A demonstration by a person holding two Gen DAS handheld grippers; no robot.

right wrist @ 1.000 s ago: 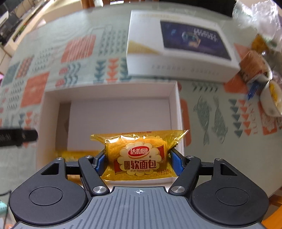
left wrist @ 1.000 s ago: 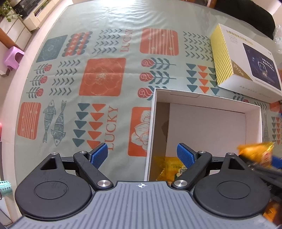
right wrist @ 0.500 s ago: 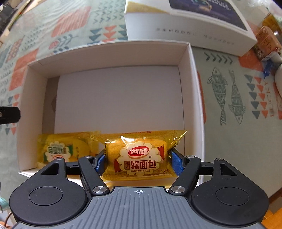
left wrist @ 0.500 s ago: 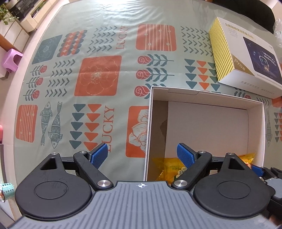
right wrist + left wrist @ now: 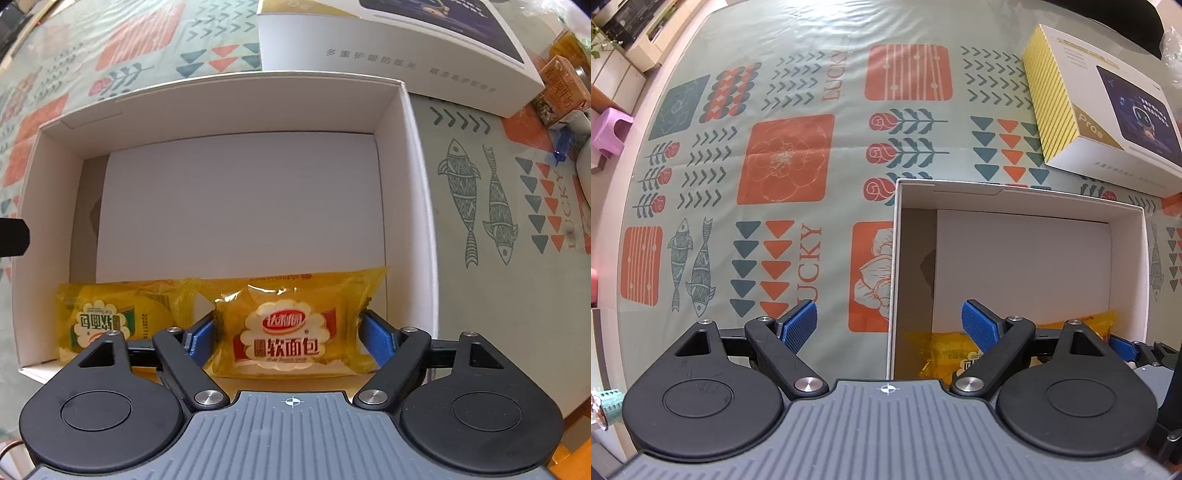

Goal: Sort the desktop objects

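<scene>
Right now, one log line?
right gripper: shut on red-label bread pack | in white box, beside green-label bread pack | left gripper: open

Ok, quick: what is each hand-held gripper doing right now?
Left hand-held gripper: open, holding nothing.
Right hand-held gripper: shut on the bread packet.

The left wrist view looks forward and steeply down from behind the left hand-held gripper [image 5: 888, 326], above the near left corner of the open white box [image 5: 1019, 192] and the patterned table [image 5: 783, 158]. The right wrist view sits closer, low over the same box [image 5: 229, 92], behind the right hand-held gripper [image 5: 288, 332]. Both share the box interior, the yellow bread packets and the printed carton [image 5: 1108, 107] [image 5: 399, 48] beyond it.
</scene>
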